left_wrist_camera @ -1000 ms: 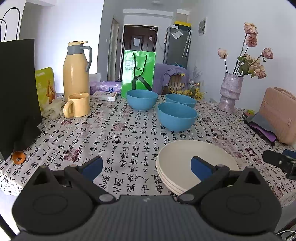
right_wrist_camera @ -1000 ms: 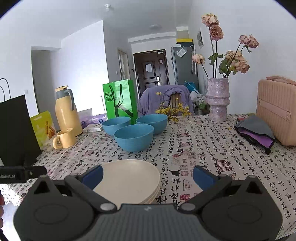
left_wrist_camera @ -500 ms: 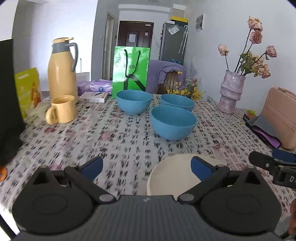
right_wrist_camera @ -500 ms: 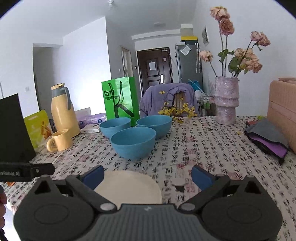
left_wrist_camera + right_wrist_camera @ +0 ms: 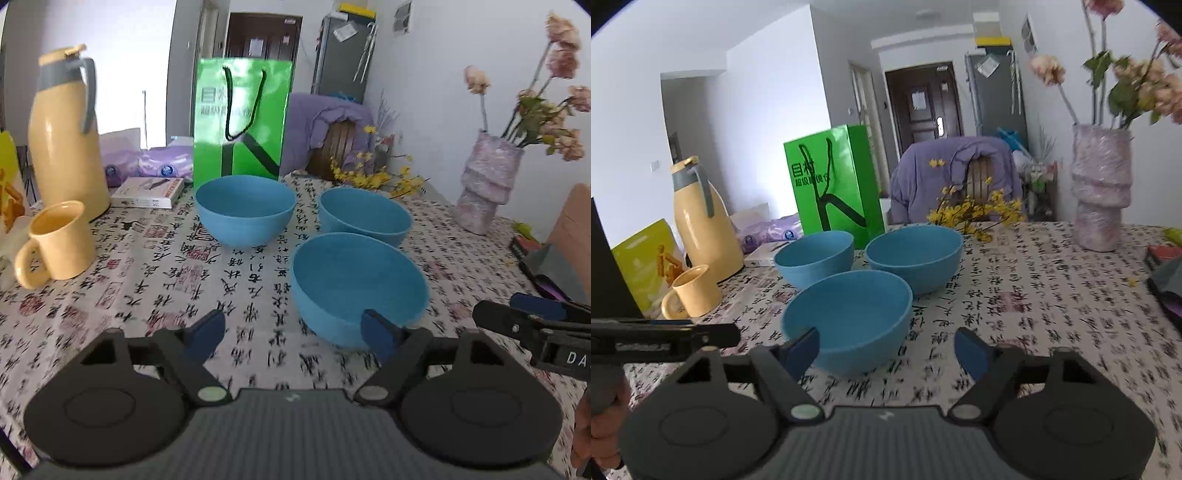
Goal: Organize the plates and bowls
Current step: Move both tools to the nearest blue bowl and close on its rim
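While both grippers come in on the nearest blue bowl from either side, their fingers are closing yet grip nothing — the left gripper has one finger in front of the bowl's wall, the right gripper likewise. That bowl sits on the bench just in front of two other bowls — a pinch that misses the rim could, I think, shove it into them.

Three blue bowls crowd the middle of the table: the nearest bowl sits right ahead, with the left rear bowl and right rear bowl close behind it. Bare tablecloth lies open toward the yellow mug. The right side stays free up to the vase.
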Demonstrator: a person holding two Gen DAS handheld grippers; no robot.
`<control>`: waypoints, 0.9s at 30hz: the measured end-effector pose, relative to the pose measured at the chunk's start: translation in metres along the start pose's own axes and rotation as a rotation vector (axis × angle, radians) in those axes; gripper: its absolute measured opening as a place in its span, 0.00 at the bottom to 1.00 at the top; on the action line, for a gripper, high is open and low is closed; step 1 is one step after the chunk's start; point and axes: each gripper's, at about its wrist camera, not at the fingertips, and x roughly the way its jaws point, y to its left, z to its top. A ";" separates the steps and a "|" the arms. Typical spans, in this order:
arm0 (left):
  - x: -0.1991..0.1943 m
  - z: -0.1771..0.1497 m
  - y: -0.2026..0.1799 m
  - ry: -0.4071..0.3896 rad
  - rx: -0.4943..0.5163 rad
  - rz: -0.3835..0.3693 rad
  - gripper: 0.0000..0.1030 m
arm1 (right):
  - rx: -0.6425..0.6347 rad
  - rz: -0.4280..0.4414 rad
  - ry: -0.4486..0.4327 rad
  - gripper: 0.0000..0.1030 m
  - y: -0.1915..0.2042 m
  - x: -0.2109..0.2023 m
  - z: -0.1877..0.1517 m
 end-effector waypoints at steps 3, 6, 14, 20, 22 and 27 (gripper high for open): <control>0.027 0.012 0.002 0.032 -0.018 -0.012 0.68 | 0.013 0.006 0.035 0.58 -0.008 0.027 0.008; 0.052 0.024 0.005 0.068 -0.043 -0.026 0.53 | 0.053 0.016 0.082 0.48 -0.018 0.057 0.016; 0.092 0.038 0.012 0.141 -0.091 -0.062 0.21 | 0.100 0.035 0.133 0.26 -0.028 0.100 0.024; 0.100 0.038 0.016 0.147 -0.106 -0.058 0.08 | 0.099 0.025 0.151 0.10 -0.028 0.113 0.026; 0.099 0.038 0.017 0.148 -0.109 -0.058 0.08 | 0.101 0.029 0.153 0.10 -0.028 0.112 0.027; 0.093 0.037 0.019 0.151 -0.115 -0.056 0.07 | 0.076 0.013 0.168 0.09 -0.020 0.107 0.028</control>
